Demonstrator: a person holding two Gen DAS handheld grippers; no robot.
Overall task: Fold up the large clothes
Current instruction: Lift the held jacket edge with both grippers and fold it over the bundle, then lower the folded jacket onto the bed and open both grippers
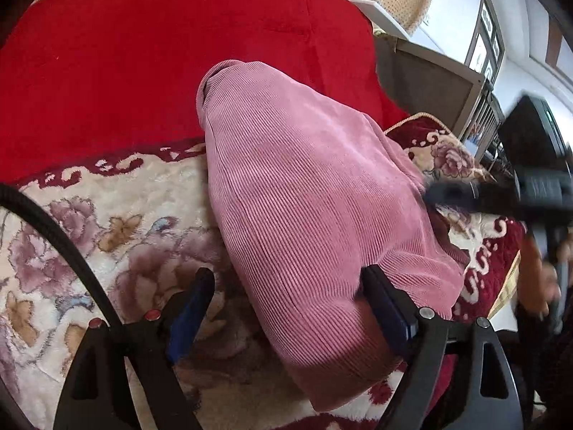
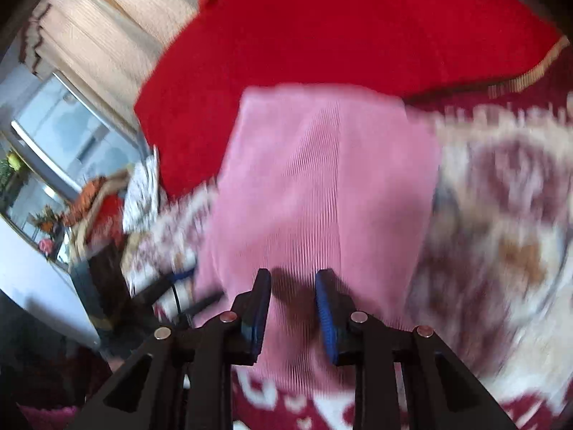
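Note:
A pink ribbed garment [image 1: 304, 200] lies folded in a long strip on a floral blanket [image 1: 107, 222], its cuff end resting on a red cover [image 1: 161, 53]. My left gripper [image 1: 286, 283] is open, its fingers spread either side of the garment's near end. In the right wrist view, which is blurred, the same pink garment [image 2: 322, 186] lies ahead. My right gripper [image 2: 292, 286] is open just above its near edge, with fabric showing between the fingers. The right gripper also shows blurred at the right of the left wrist view [image 1: 501, 193].
The red cover [image 2: 340, 36] lies over the far part of the surface. The floral blanket [image 2: 501, 233] has a dark red border. A grey boxy frame [image 1: 429, 82] stands to the right. A window and flowers [image 2: 53, 179] are off to the left.

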